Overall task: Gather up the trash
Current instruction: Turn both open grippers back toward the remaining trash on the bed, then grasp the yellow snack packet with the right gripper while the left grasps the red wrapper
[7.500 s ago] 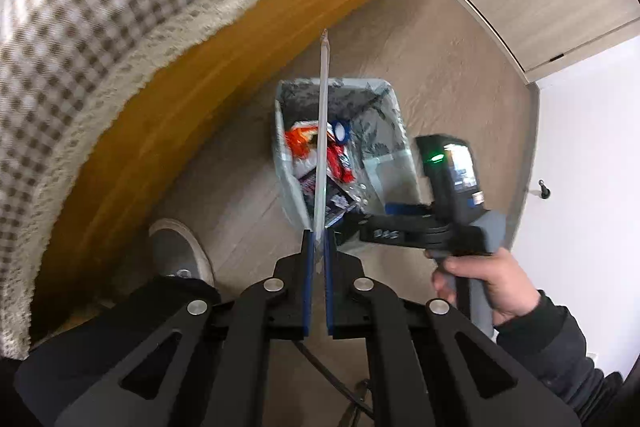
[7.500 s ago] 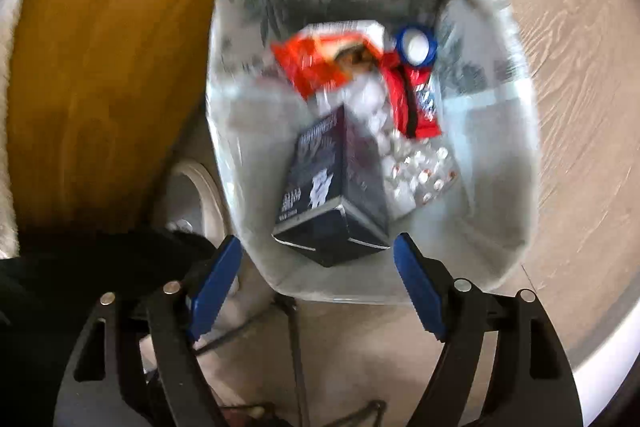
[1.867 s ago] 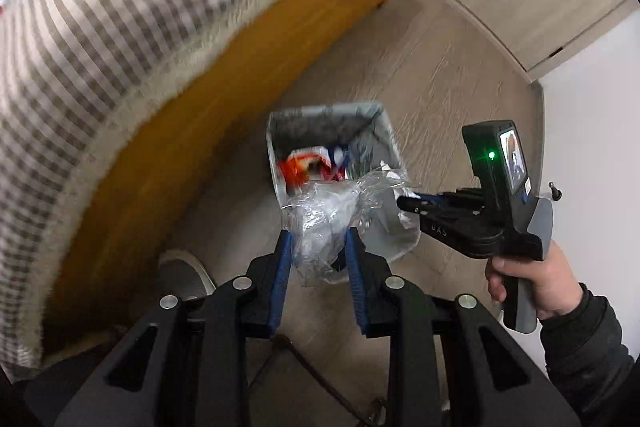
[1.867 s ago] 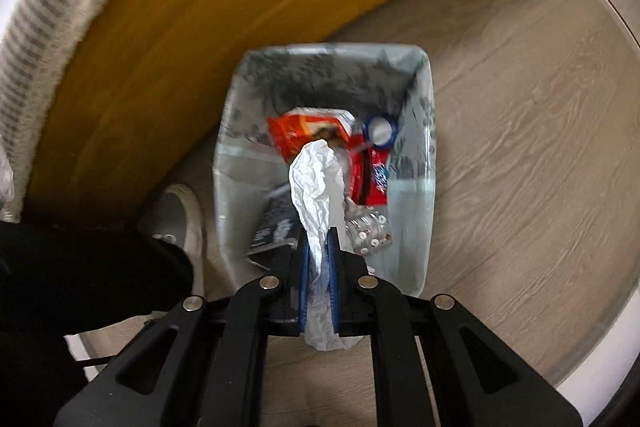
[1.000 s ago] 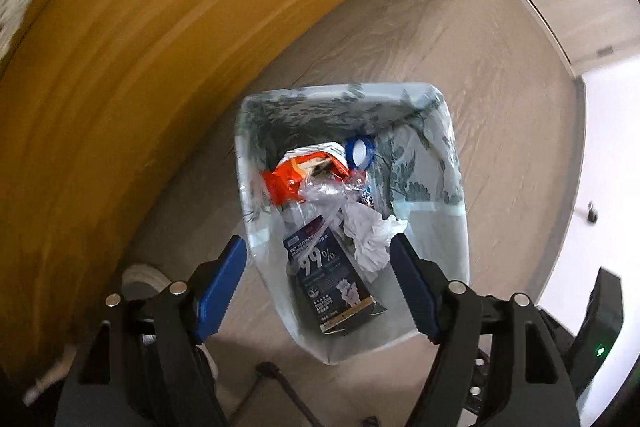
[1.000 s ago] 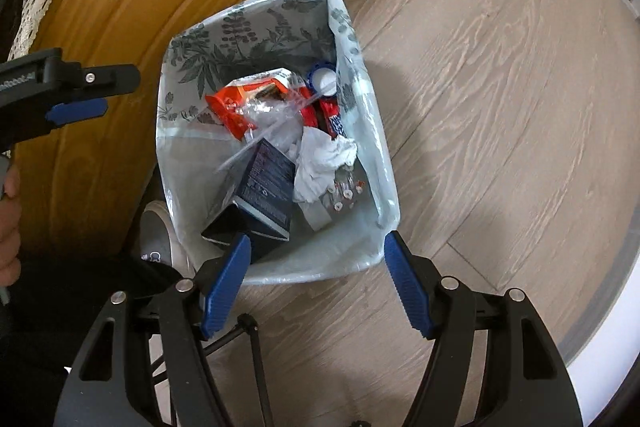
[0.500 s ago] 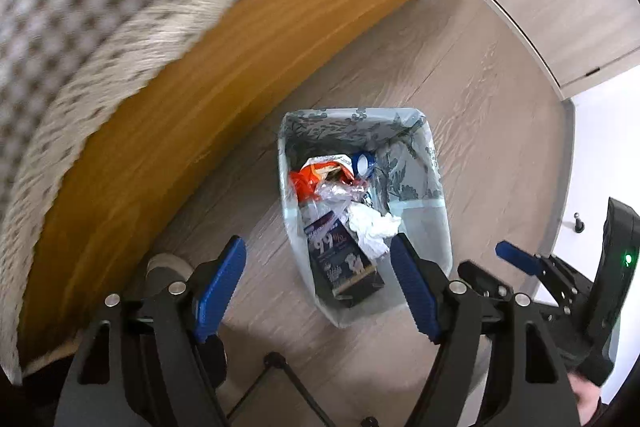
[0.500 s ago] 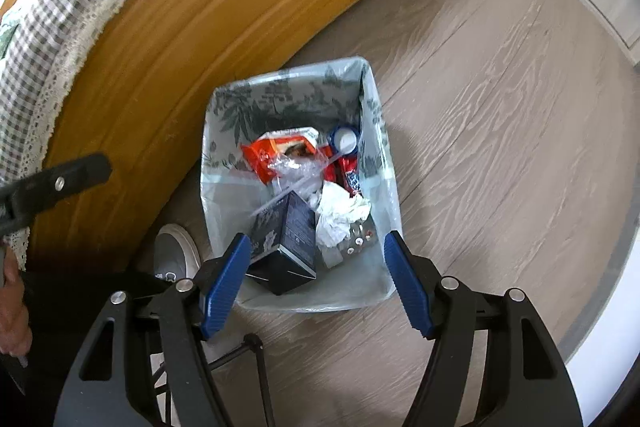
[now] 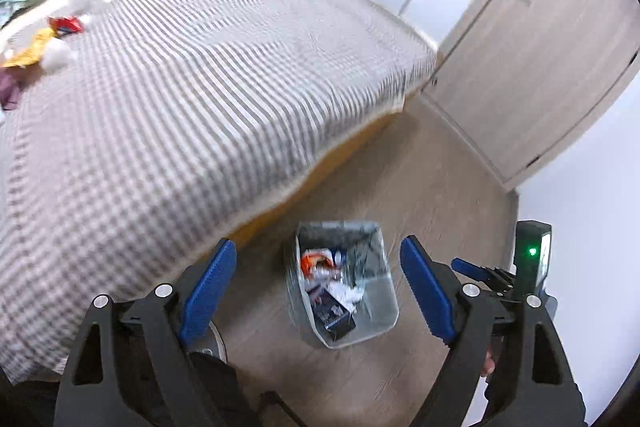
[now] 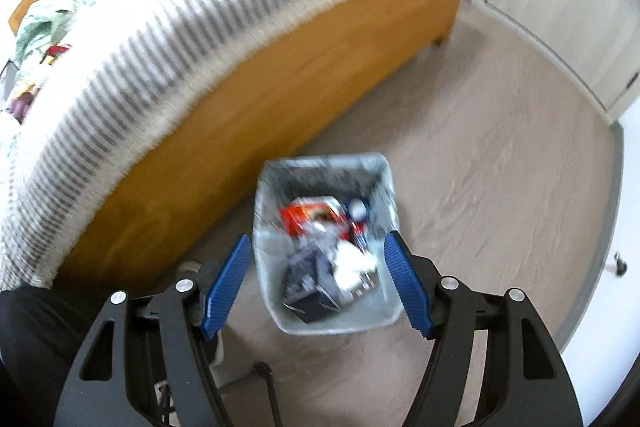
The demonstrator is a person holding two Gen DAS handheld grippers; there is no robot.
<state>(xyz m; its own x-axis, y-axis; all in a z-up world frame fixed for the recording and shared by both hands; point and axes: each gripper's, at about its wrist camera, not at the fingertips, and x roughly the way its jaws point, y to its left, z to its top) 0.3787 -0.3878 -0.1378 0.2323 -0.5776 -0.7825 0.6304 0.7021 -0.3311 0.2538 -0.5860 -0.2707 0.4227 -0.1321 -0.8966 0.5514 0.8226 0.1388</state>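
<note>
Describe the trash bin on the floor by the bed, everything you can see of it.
The trash bin is a small, roughly rectangular tub of pale blue-grey, lined with a leaf-patterned bag. It stands upright on the wood-look floor beside the bed's wooden side. It is open-topped and partly filled: an orange wrapper, crumpled white paper, a dark box. No gripper touches it.

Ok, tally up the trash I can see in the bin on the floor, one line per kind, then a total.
Orange wrapper: 1
Red packet: 1
Blue-rimmed lid: 1
Dark box: 1
White crumpled paper: 1
Total: 5 that can be made out. The view is blurred, so more may lie among them.
</note>
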